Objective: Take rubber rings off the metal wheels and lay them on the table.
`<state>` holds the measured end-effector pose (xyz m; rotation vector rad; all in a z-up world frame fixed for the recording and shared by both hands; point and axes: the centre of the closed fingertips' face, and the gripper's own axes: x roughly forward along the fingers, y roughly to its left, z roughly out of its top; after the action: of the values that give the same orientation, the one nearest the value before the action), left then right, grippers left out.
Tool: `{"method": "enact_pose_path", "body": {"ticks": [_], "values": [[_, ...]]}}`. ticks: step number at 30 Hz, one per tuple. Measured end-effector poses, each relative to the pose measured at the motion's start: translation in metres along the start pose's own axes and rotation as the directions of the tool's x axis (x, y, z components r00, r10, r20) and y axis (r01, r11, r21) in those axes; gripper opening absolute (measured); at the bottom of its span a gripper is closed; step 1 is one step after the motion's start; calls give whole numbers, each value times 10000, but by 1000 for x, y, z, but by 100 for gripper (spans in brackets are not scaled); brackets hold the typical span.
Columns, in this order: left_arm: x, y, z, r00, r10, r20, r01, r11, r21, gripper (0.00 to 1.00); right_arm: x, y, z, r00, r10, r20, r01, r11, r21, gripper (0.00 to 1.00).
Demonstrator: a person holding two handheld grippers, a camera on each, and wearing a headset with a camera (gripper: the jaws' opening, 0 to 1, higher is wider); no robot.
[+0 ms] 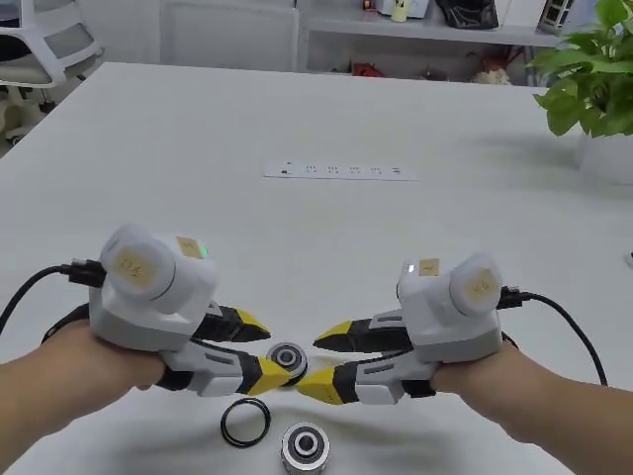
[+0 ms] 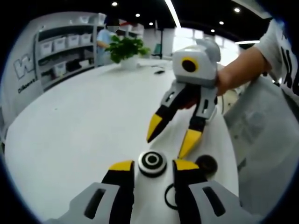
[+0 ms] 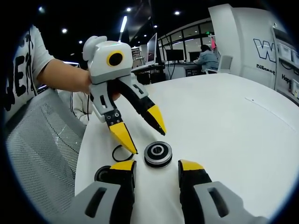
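Both my grippers are open and hold nothing. My left gripper (image 1: pixel 272 352) and right gripper (image 1: pixel 311 364) face each other tip to tip, low over the smooth white table (image 1: pixel 326 237). Between their yellow tips a round wheel (image 3: pixel 158 154) lies flat, hub hole pointing up, with black rubber around its shiny metal core. Nearer me a silvery wheel (image 1: pixel 305 445) also lies flat, with a thin black ring (image 1: pixel 244 422) loose beside it.

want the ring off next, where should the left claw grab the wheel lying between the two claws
Probably by its outer rim, across its width: the wheel lies flat with its round edge exposed. The left claw is open, jaws either side of it, so come in low from the left.
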<state>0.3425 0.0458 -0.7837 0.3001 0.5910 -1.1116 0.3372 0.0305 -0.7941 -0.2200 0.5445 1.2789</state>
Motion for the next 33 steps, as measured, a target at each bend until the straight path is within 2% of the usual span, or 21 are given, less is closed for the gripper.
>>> {"method": "enact_pose_path", "body": {"ticks": [25,33], "values": [[9,-4,-3,9996,-176,-236,183,9994,304,23,0,-1,-3,10000,-21,-7,21,10000,27,33],[10,-2,-2,9997,-59,-223,66,9995,321,20,0,0,-2,10000,-33,3,33,10000,25,33]]}}
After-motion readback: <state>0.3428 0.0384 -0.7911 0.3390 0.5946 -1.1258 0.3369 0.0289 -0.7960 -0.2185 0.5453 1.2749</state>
